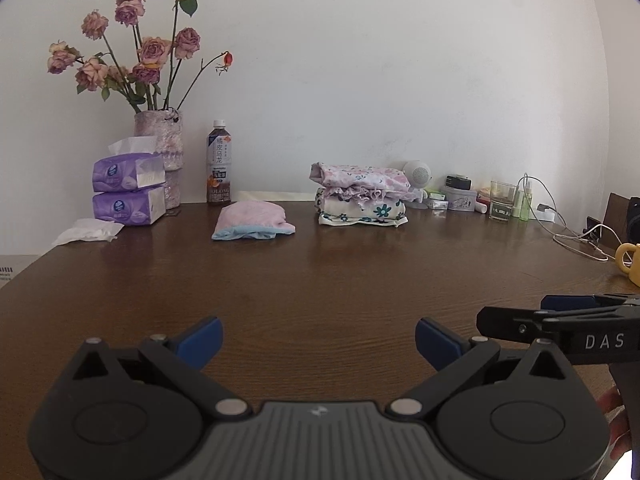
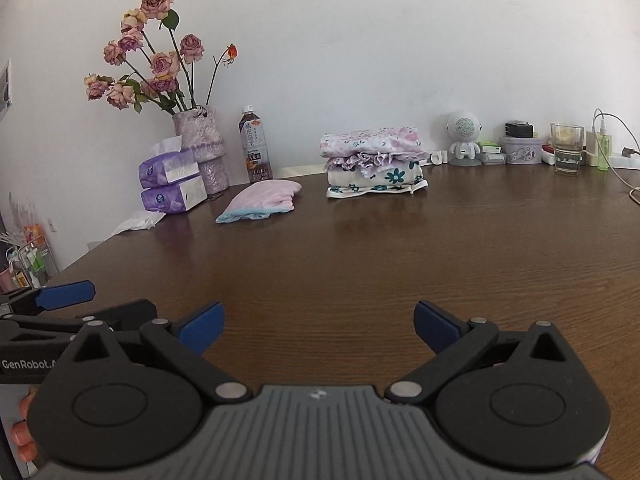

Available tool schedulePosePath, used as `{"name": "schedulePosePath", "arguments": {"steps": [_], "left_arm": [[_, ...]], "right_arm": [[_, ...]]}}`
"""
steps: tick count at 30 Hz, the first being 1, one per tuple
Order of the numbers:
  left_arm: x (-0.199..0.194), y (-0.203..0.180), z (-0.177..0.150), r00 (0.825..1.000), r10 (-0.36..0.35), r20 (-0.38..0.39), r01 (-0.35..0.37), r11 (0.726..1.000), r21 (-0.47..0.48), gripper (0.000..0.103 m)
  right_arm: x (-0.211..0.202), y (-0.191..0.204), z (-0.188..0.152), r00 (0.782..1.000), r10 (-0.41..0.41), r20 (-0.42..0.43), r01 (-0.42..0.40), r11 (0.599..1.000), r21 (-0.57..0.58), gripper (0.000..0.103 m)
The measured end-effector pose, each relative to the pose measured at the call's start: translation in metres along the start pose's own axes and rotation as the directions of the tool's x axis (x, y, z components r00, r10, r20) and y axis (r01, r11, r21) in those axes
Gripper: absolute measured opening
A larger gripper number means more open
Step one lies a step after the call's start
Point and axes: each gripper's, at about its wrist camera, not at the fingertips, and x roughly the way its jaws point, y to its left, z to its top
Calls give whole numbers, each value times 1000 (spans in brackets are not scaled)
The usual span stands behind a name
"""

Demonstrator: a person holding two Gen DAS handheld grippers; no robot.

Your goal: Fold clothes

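Clothes lie well ahead of both grippers, near the far edge of the wooden table (image 1: 320, 288). Straight beyond the left gripper (image 1: 318, 344), whose jaws are spread wide and hold nothing, sits a stack of folded garments (image 1: 360, 196); a folded pink cloth with a blue hem (image 1: 252, 220) lies ahead and to its left. The right gripper (image 2: 318, 326), equally wide and empty, hovers just beside the left one, with the same stack ahead.

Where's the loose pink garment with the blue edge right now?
The pink garment lies on the far side of the table, left of centre in both views, just in front of the tea bottle and left of the stack of folded clothes.
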Motion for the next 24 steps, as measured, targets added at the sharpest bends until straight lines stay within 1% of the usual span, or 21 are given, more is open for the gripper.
{"name": "schedulePosePath", "arguments": {"steps": [2, 6, 7, 11, 13, 16, 20, 24], "left_arm": [[-3, -5, -5, 1000, 28, 15, -28, 999, 17, 103], [-5, -20, -12, 996, 72, 51, -75, 995, 67, 103], [-3, -24, -14, 996, 75, 48, -78, 994, 73, 103], [5, -36, -12, 999, 45, 12, -46, 998, 54, 103], [9, -41, -11, 999, 51, 7, -51, 998, 42, 103], [14, -47, -11, 998, 67, 5, -67, 997, 48, 103], [19, -50, -10, 997, 76, -3, -76, 995, 61, 103], [24, -54, -9, 996, 86, -12, -85, 994, 74, 103]], "right_arm": [[-3, 4, -7, 1000, -11, -5, 11, 1000, -14, 103], [-8, -1, -14, 998, -58, -3, 58, 998, -26, 103], [-9, -2, -16, 998, -69, -2, 69, 997, -29, 103], [-13, -7, -23, 993, -116, 1, 116, 992, -42, 103], [-16, -10, -27, 990, -139, 3, 139, 989, -47, 103], [-18, -20, -30, 988, -156, 1, 156, 988, -17, 103], [-16, -29, -34, 988, -153, -5, 153, 988, 6, 103], [-15, -30, -35, 988, -151, 5, 151, 988, 14, 103]]}}
